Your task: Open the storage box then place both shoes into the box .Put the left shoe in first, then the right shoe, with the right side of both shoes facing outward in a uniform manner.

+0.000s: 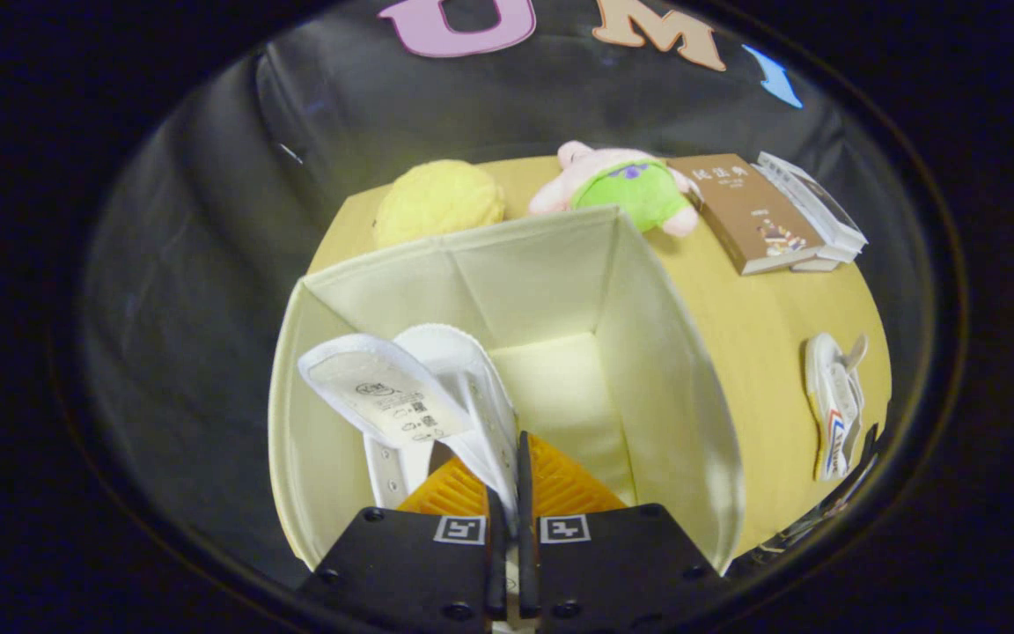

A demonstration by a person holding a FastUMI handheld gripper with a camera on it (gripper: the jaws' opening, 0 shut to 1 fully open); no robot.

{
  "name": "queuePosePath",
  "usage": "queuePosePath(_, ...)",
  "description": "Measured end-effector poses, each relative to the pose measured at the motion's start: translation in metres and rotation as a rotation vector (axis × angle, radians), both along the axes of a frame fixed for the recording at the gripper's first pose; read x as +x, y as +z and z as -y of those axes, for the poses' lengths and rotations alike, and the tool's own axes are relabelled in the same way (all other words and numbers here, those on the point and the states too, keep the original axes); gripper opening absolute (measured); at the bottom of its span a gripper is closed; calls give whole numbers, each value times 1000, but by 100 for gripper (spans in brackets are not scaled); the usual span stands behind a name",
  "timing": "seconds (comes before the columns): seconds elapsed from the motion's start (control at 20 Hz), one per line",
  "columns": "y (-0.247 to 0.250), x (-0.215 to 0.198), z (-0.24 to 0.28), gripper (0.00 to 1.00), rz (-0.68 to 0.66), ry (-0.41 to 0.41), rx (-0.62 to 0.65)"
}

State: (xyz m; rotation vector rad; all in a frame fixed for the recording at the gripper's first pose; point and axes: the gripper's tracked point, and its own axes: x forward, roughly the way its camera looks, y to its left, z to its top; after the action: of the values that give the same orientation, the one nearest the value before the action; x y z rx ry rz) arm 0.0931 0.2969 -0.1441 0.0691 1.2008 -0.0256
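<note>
Gripper (507, 480): fingers pinching a white shoe (463, 396) by its collar, over the open box (648, 370). Second shoe (833, 405): on the table (762, 326), right of box. Beyond box: yellow plush (438, 201), pink plush (621, 185), books (753, 216).

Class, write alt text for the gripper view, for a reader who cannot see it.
The hand-held gripper is shut on a white shoe, holding it over the open storage box on a wooden table. The second shoe lies on the table beside the box. Beyond the box are a yellow plush, a pink and green plush and two books.
</note>
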Motion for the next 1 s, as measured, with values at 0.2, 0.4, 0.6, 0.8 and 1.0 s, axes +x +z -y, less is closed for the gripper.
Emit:
queuePosePath(0.2, -7, 14, 4, 8, 17, -14, -8)
queuePosePath(0.4, -38, -4, -6, 8, -81, 31, -49)
queuePosePath(0.6, -36, -3, -17, 25, -82, 18, -4)
queuePosePath(0.8, -18, -10, -29, 51, -71, 24, 60)
queuePosePath(1.0, 22, -10, -38, 85, 18, 9, 145)
